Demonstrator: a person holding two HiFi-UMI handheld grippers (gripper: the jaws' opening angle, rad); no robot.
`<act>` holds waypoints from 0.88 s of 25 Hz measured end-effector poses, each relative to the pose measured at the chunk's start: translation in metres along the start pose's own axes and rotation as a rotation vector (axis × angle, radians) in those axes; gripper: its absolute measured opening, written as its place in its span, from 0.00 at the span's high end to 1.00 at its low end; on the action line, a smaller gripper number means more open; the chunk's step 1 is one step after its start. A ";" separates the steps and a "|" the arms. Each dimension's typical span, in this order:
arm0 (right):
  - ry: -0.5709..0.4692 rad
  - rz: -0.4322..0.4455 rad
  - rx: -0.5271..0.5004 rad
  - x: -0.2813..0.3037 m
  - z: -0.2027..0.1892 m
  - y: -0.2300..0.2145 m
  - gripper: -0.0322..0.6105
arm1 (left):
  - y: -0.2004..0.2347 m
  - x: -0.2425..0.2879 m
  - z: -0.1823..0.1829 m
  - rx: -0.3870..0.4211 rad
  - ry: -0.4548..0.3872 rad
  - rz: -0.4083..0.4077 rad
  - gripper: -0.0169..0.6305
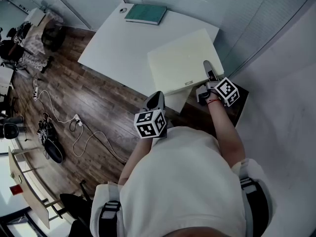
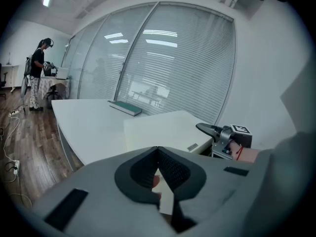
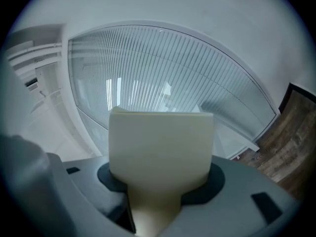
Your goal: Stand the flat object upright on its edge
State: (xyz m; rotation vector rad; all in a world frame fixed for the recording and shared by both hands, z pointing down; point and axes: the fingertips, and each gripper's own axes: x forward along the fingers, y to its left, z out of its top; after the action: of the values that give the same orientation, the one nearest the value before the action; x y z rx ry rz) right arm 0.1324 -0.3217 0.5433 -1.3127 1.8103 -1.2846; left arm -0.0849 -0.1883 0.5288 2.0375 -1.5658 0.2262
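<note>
Flat panel: the cream flat panel (image 1: 182, 63) sits on the near right corner of the white table (image 1: 113, 48), broad face up. A small grey tag (image 1: 189, 83) shows on its near edge.
Panel's attitude: mostly flat. The right-hand edge looks a little raised off the table and the left edge appears to rest on it. How high the raised side stands cannot be told.
Right gripper: the right gripper (image 1: 208, 68) is clamped on the panel's right edge. In the right gripper view the cream sheet fills the space between both jaws, with the pads pressed on its faces.
Left gripper: the left gripper (image 1: 157, 98) hovers off the table's near edge, just short of the panel and touching nothing. Its jaws meet at the tips and nothing is between them.
Done so far: the panel's edge is gripped and the tilt appears to have begun.
Left to do: most of the task. The panel needs to swing up about its resting edge until it stands vertical, then be steadied and let go without toppling.
Likely need: the free left gripper could brace the opposite face as the panel nears upright.
Surroundings: a green book (image 1: 145, 14) lies at the table's far end, well apart from the panel.
</note>
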 end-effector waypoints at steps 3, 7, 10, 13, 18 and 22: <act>0.005 0.018 -0.063 0.006 0.006 0.017 0.53 | -0.002 0.000 0.001 0.000 -0.001 -0.001 0.95; 0.018 0.048 -0.163 0.014 0.013 0.041 0.53 | -0.004 0.001 0.001 0.001 0.001 -0.003 0.95; 0.028 0.062 -0.238 0.017 0.016 0.055 0.53 | -0.005 0.001 -0.003 -0.001 0.001 -0.001 0.95; 0.034 0.064 -0.307 0.022 0.021 0.072 0.53 | -0.005 0.001 -0.001 -0.003 0.000 0.002 0.95; 0.030 0.061 -0.418 0.033 0.029 0.095 0.53 | -0.002 0.002 0.002 -0.013 0.002 0.006 0.95; 0.029 0.050 -0.525 0.036 0.033 0.109 0.53 | -0.001 -0.001 -0.002 -0.012 0.001 0.004 0.95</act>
State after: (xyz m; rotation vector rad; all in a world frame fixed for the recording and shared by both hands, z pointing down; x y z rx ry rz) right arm 0.1040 -0.3602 0.4345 -1.5007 2.2822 -0.8281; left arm -0.0836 -0.1865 0.5296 2.0246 -1.5675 0.2187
